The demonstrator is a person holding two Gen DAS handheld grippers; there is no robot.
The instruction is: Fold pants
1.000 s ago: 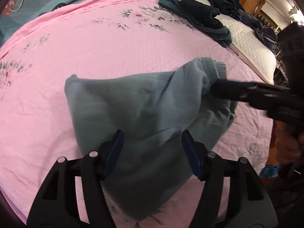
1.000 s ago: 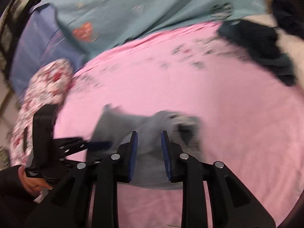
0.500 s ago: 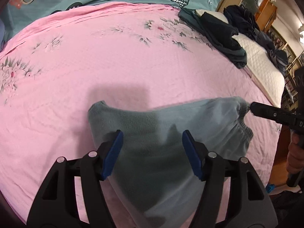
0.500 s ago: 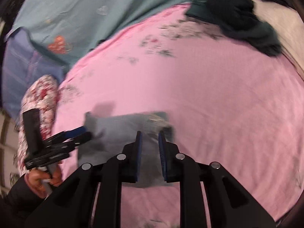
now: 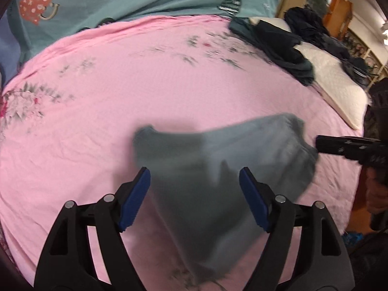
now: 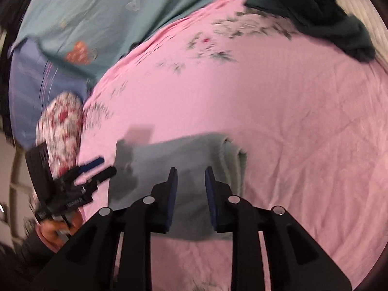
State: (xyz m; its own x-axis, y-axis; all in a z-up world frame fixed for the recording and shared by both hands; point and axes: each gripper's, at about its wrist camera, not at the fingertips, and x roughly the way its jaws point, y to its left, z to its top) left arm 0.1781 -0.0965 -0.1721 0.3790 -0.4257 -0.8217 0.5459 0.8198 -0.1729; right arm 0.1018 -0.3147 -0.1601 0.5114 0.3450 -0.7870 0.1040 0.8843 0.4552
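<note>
Grey-green fleece pants (image 5: 218,169) lie folded on the pink floral bed sheet (image 5: 121,97), near the front edge. My left hand-held gripper (image 5: 194,189) hangs over them w/ jaws spread wide, holding nothing. My right hand-held gripper (image 6: 190,186) is partly open, also empty, above the pants (image 6: 179,165). Dark clothes pile (image 5: 278,41) lies far back by a white pillow (image 5: 339,92).

Grey-green fleece pants (image 6: 184,167), folded into a compact bundle, lying flat on pink bedsheet (image 6: 291,121)
</note>
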